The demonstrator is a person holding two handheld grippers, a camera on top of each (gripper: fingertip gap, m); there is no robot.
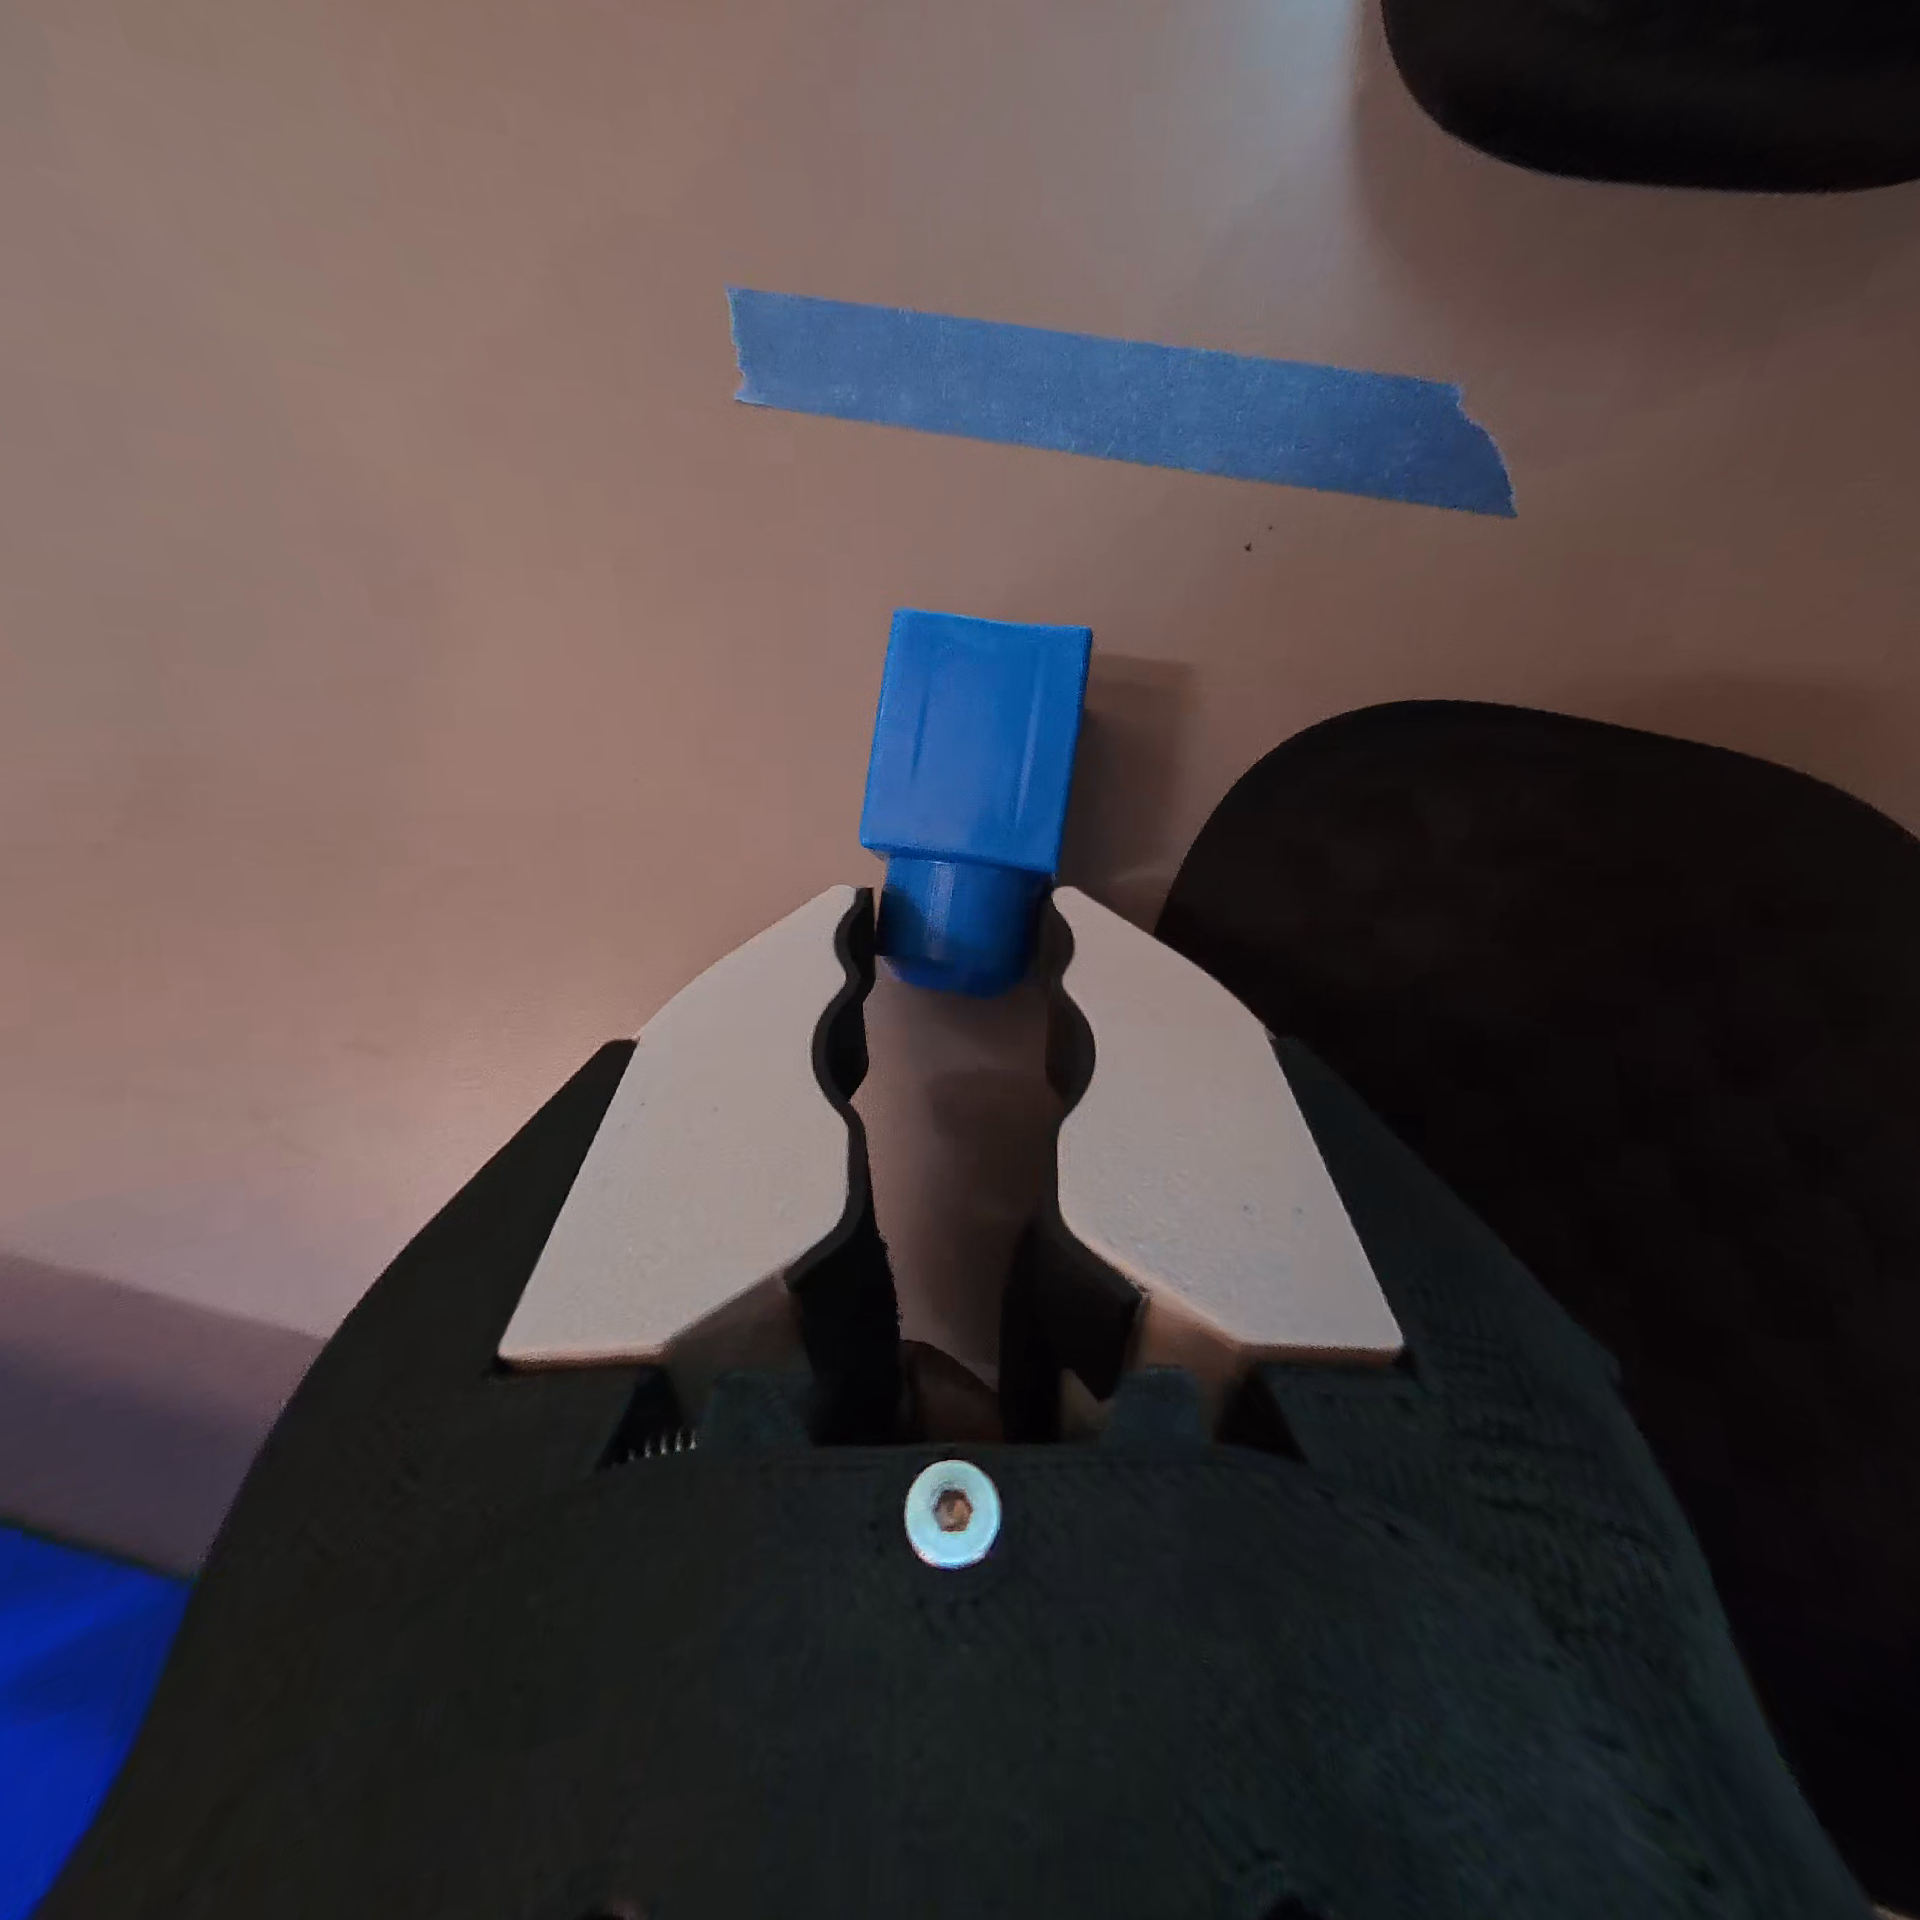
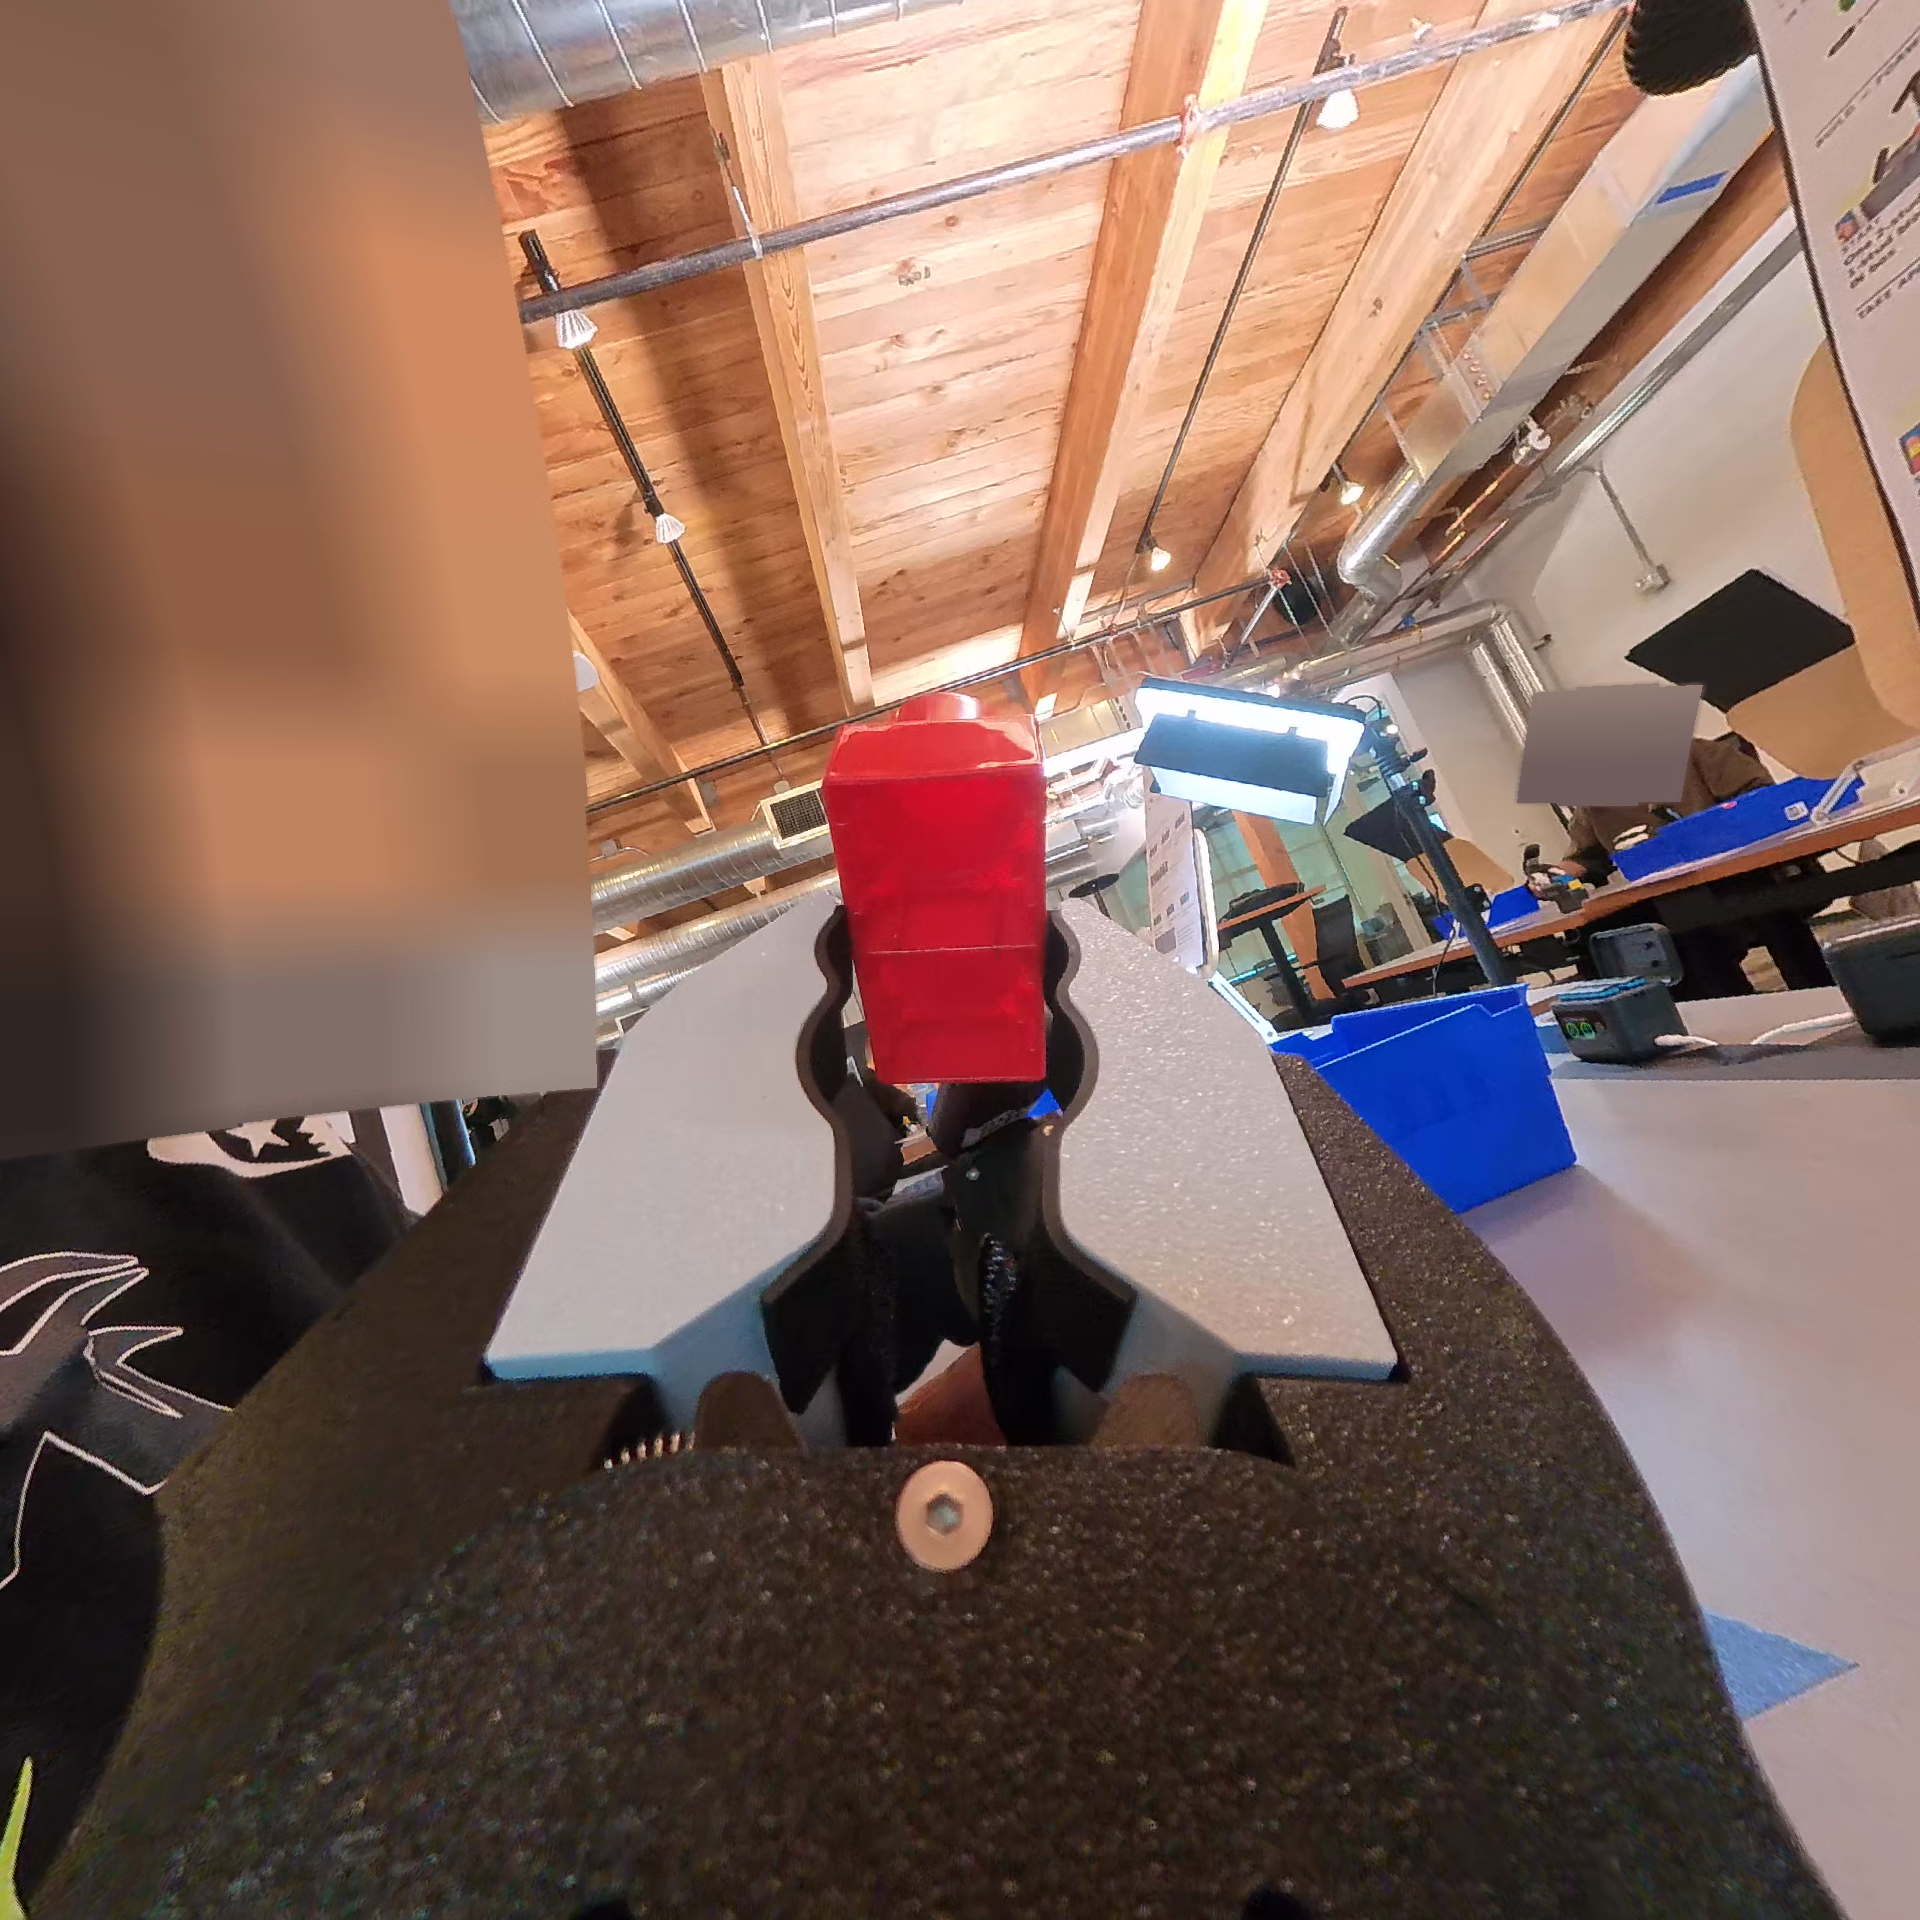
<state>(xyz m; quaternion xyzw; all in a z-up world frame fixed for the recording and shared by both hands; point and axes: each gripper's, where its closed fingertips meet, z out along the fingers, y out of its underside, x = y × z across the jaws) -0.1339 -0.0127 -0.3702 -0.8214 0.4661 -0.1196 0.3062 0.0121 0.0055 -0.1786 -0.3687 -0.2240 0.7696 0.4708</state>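
Left jaws (image 1: 956,935) clamp one blue block (image 1: 971,769) – right jaws (image 2: 951,987) clamp two stacked red blocks (image 2: 940,904).

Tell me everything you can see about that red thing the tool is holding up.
The red block stack looks like two glossy plastic toy bricks joined end to end, with a thin seam across the middle and one round stud on top. It stands roughly upright, tilted slightly, against the wooden ceiling. The right gripper clamps its lower part between its dark wavy jaws, one on each side; the upper brick sticks out past them. Nothing else touches it.
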